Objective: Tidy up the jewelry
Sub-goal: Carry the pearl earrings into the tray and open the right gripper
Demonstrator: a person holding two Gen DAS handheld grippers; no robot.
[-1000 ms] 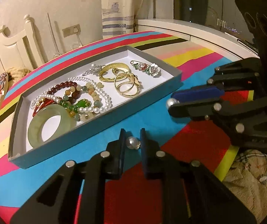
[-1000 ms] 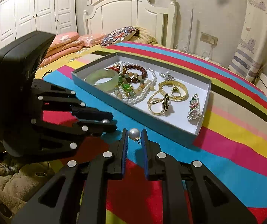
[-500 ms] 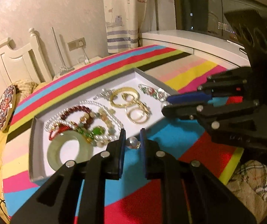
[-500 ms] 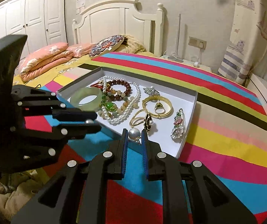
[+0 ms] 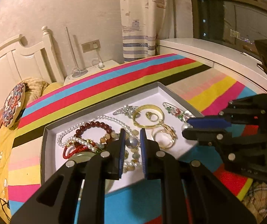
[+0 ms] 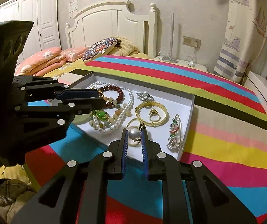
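Both grippers hang over the white tray (image 6: 190, 104), left gripper (image 5: 131, 141) and right gripper (image 6: 135, 134) each with jaws clamped on a pearl earring, probably to drop the pair together.

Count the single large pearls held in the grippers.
2: one pearl pinched in the left gripper above the beads, another pearl in the right gripper over the tray's near edge.

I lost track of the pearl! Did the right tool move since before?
Yes. The right tool, gripping its pearl, came forward from over the striped bedspread to over the tray.
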